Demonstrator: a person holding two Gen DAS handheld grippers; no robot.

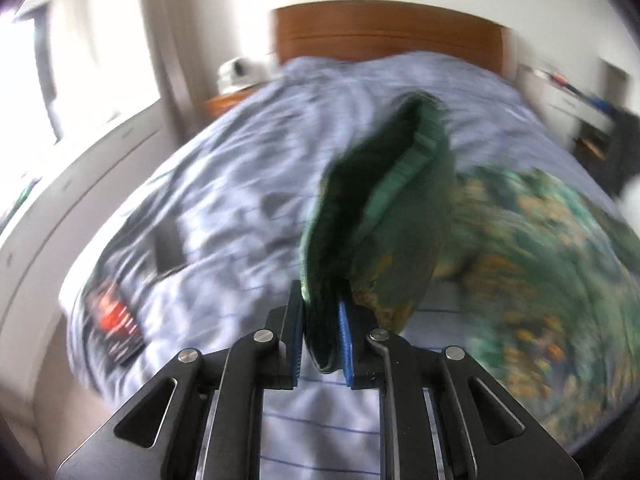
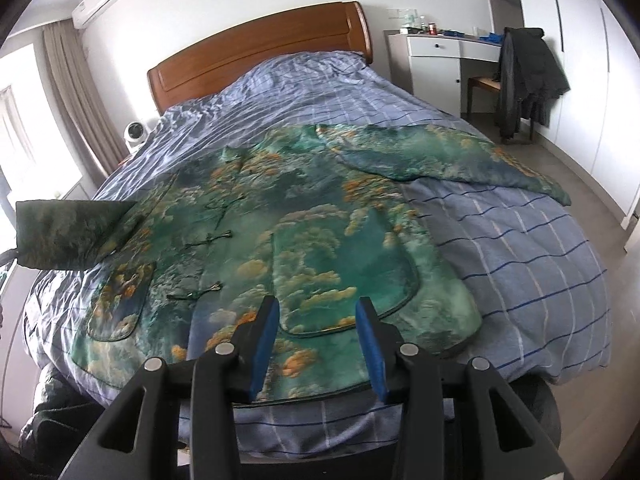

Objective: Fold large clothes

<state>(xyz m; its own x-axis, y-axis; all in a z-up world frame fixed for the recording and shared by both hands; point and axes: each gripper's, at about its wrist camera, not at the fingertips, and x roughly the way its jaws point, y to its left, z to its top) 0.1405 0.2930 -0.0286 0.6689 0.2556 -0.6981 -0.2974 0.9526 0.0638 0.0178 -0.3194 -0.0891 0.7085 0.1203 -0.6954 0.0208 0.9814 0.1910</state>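
Observation:
A green jacket with an orange cloud print [image 2: 288,224] lies spread face up on the bed, hem toward me. Its right sleeve [image 2: 440,160] lies stretched out to the right. My left gripper [image 1: 323,320] is shut on the cuff of the left sleeve [image 1: 380,200] and holds it lifted above the bed; that raised sleeve also shows at the left of the right wrist view [image 2: 68,232]. My right gripper [image 2: 318,320] is open and empty, hovering just above the jacket's hem. The left wrist view is motion-blurred.
The bed has a blue checked duvet [image 2: 520,248] and a wooden headboard [image 2: 256,52]. A white desk [image 2: 436,56] and a chair draped with dark clothes [image 2: 524,76] stand at the right. A white fan [image 2: 134,134] sits left of the bed. A small dark and red object [image 1: 116,316] lies on the duvet.

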